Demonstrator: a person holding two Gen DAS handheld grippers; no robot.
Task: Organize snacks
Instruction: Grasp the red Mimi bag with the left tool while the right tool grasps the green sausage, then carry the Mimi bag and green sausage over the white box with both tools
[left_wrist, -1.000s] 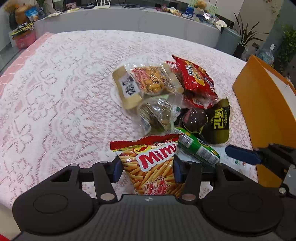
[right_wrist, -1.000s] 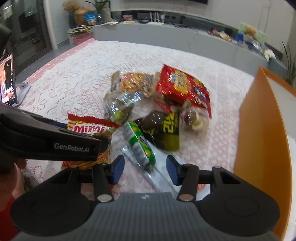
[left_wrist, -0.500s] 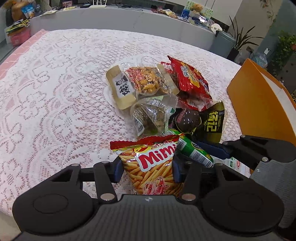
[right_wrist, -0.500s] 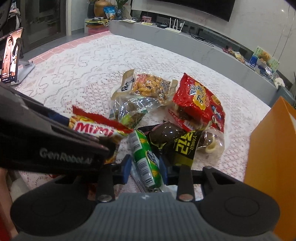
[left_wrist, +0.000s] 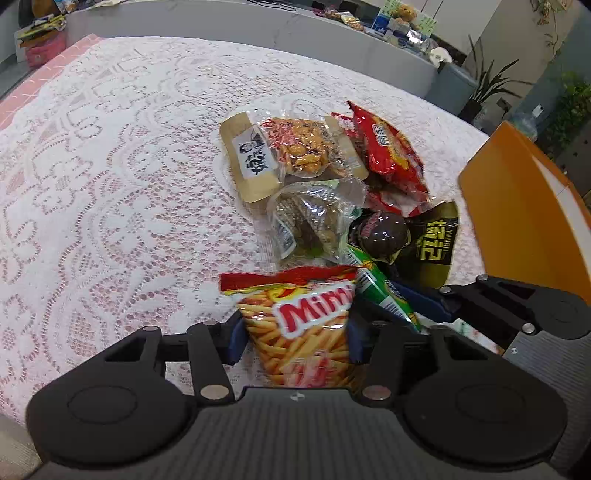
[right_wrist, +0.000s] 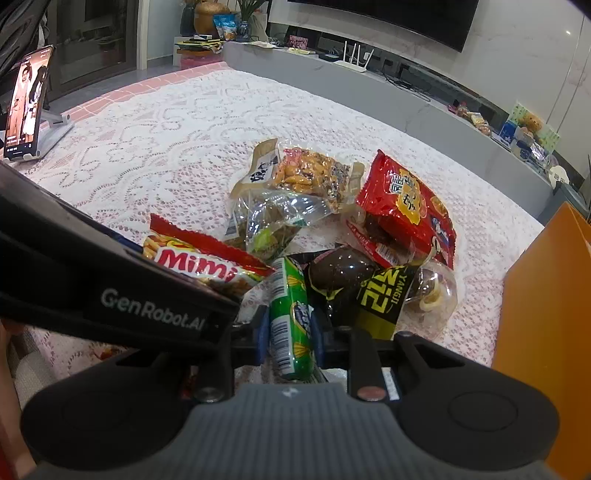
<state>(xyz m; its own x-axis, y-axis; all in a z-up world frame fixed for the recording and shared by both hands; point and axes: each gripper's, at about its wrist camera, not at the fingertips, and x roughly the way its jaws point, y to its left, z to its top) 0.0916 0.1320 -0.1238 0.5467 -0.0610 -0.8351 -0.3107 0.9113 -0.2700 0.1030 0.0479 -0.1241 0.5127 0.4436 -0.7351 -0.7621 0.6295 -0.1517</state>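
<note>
Heaped on a white lace tablecloth (left_wrist: 110, 192) over pink, with an orange box (left_wrist: 517, 221) standing just to the right of the heap and a long grey counter (right_wrist: 369, 96) behind. Far left in the right wrist view, a lit phone (right_wrist: 26, 107) propped on a stand. Crowding the near packs: a clear pouch of dark, greenish pieces (left_wrist: 310, 221) right behind them, a black-and-yellow pack (right_wrist: 380, 295) printed "YANGI" touching the green one's right side, a clear bag with a pale ring inside (right_wrist: 432, 291) beyond that.

Readable: "Mimi" in white on red across the Mimi bag (left_wrist: 306, 325); "GenRobot.AI" on the side of the left gripper (left_wrist: 293, 339), seen crossing the right wrist view; a barcode on the green packet (right_wrist: 291, 321). Chinese characters on the kraft-edged nut pouch (left_wrist: 291, 151) and on the red packet (right_wrist: 406, 206) — too small to read.

Mimi bag: red top seal, orange stick snacks pictured, slightly motion-blurred, at the near edge of the heap. Pinched at both sides between the left gripper's blue pads, fingers moderately apart around its width. Green packet: narrow, glossy, lying lengthwise just right of the Mimi bag — clamped between the right gripper (right_wrist: 290, 332) pads, fingers drawn close together on it.
</note>
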